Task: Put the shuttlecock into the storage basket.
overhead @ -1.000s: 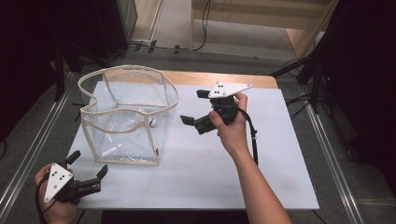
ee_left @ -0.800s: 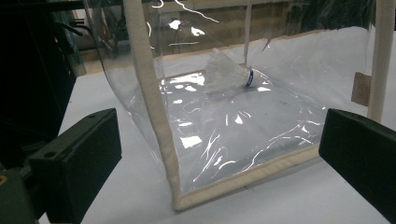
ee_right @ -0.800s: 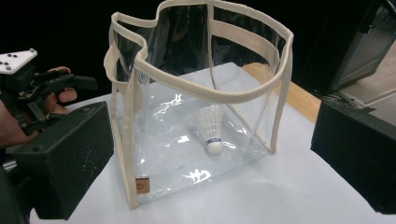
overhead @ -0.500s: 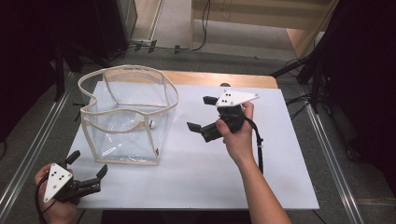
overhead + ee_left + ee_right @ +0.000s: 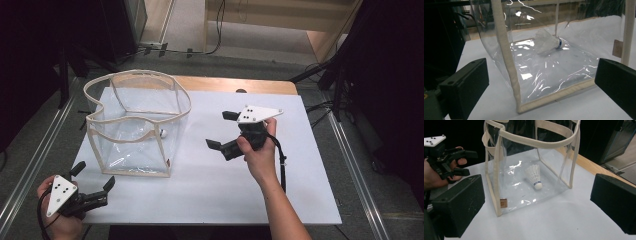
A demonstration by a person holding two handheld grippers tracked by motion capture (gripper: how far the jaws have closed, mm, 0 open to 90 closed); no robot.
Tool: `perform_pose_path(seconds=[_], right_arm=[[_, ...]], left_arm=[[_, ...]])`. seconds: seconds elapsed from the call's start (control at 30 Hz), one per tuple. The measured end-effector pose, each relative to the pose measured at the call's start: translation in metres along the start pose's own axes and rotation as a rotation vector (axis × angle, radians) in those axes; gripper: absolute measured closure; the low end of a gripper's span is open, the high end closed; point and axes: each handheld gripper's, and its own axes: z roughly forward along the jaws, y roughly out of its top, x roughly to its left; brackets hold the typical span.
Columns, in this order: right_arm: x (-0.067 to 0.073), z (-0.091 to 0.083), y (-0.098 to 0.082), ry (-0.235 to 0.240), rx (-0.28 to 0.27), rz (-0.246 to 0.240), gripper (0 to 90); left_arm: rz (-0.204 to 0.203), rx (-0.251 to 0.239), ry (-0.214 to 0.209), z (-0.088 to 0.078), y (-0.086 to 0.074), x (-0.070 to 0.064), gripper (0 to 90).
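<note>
Honestly there's nothing here I can actually read. The closest thing to a label is a little tan tag (image 5: 503,203) sewn low on the corner seam of the clear bag (image 5: 531,170), just ahead of the right gripper (image 5: 536,207), near its left jaw. Something's printed on it, but it's too small and blurry to make out. The same tag (image 5: 617,48) shows up past the left gripper (image 5: 541,82), up by its right jaw, and it looks blank from there. The shuttlecock (image 5: 534,178) inside the bag has a blue band with no lettering I can make out.
</note>
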Motion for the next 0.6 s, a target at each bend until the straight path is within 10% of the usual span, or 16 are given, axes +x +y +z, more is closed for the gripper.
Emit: perform_pose_path(seconds=[0.6], right_arm=[[0.001, -0.014, -0.02, -0.023, -0.007, 0.011, 0.0]], left_arm=[[0.0, -0.001, 0.001, 0.0, 0.0, 0.0, 0.0]])
